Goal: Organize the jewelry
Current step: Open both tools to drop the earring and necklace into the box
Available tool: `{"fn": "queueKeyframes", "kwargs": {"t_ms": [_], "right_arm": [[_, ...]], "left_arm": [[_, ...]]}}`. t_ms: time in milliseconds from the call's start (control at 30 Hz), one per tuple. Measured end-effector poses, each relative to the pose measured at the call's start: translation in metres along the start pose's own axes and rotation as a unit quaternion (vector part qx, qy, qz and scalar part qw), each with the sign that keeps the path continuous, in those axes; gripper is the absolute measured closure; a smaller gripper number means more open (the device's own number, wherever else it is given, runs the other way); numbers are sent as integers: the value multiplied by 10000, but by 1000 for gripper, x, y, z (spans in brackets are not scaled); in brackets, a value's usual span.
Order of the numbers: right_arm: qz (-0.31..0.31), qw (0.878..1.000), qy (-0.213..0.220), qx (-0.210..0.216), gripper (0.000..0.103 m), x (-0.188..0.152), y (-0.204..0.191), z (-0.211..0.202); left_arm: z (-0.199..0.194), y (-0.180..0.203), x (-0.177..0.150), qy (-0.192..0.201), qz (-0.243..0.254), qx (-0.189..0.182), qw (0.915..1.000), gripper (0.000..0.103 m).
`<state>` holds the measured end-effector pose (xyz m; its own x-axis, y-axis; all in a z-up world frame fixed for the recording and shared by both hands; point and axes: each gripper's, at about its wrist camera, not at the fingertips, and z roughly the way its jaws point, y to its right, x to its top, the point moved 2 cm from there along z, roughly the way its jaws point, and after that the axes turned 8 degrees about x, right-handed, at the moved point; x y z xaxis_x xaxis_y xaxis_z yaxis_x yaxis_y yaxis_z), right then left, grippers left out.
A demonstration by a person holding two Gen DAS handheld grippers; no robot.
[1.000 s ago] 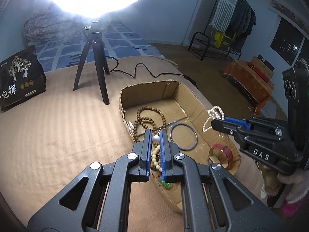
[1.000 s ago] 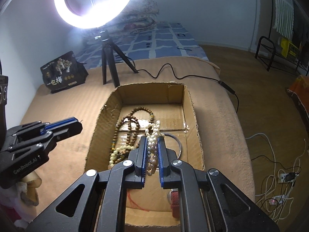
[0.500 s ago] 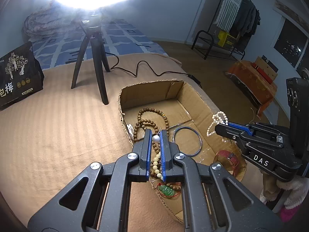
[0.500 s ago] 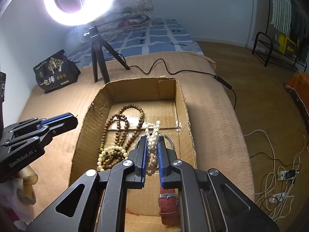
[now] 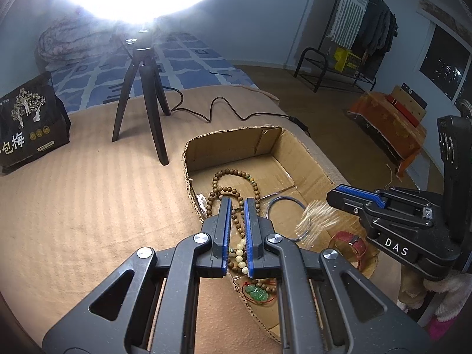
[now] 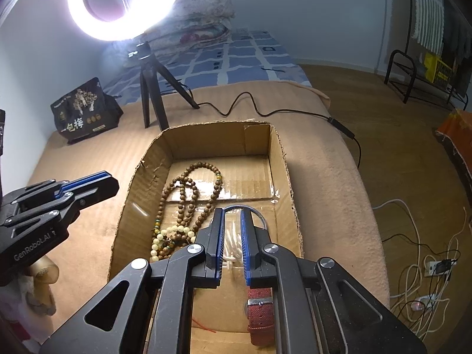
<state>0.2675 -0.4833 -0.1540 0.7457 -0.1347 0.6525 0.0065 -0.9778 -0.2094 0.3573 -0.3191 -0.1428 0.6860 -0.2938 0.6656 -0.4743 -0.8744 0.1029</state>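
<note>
Left gripper [image 5: 237, 202]: blue ribbed pads pressed almost together, only a narrow slit between them, nothing pinched. Through the slit we saw beads lying lower down in the box. Seen from the right wrist view, its tips were closed and bare, held above the blanket left of the box.

Right gripper [image 6: 231, 214]: pads likewise drawn nearly together, poised over the near half of the box. A pearl strand [image 5: 315, 219], small and white, showed only as a motion-smeared streak just beneath the tips. We could not tell whether the pads gripped it.

The cardboard box [image 6: 278, 159] was open-topped and rectangular, with ragged cut edges and glossy tape across its corrugated floor. On that floor:
- a long wooden bead necklace [image 6: 188, 188], round matte brown beads in overlapping loops, toward the left wall;
- a cream bead string [image 6: 171, 231], larger, pale and glossy, tangled with the wooden loops at their near end;
- a thin metal bangle [image 5: 286, 198], plain circular hoop, flat on the floor right of the beads;
- a red watch strap [image 6: 259, 312], textured, with a metal buckle, in the near right corner;
- a green pendant [image 5: 257, 292], translucent and carved, on red cord, by the near wall.

The box sat on a beige blanket [image 5: 88, 191], plush with faint ribbing. Beyond it stood a black tripod [image 5: 147, 94] carrying a glaring ring light [image 6: 118, 0], with a thin black cable [image 6: 265, 112] snaking over the blanket. A black printed pouch [image 5: 26, 124] stood upright at far left.
</note>
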Motion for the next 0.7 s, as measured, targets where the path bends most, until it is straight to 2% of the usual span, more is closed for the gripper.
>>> {"fn": "queueKeyframes", "kwargs": {"t_ms": [67,100,133,200,233,367,433,500,700], "right_arm": [[-16,10000,7,-39,79,1,-1,0],[-28,10000,27,-73,67,0,-1,-1],[-37,9999,52,-88,59,1,-2,-2],[-48,9998,110,-146,53,1,-2,-4],[-50,9997,130,-191,48,1,-2,-4],[-40,9995,165,-267,40,1,0,-5],[-39,9994,174,-291,36,1,0,-5],[-40,9993,177,-331,33,1,0,-6],[-38,9991,212,-372,33,-1,-2,-11]], "left_arm": [[0,1,0,-3,37,58,10000,95],[0,2,-1,-1,47,86,10000,83],[-1,1,-1,29,52,106,9999,64],[-4,2,-1,131,53,167,9998,46],[-5,2,-1,168,66,233,9996,42],[-6,3,-1,183,167,304,9992,38],[-7,3,-1,194,171,342,9991,30],[-7,2,-1,203,174,358,9990,30],[-13,0,-2,223,159,390,9989,29]]}}
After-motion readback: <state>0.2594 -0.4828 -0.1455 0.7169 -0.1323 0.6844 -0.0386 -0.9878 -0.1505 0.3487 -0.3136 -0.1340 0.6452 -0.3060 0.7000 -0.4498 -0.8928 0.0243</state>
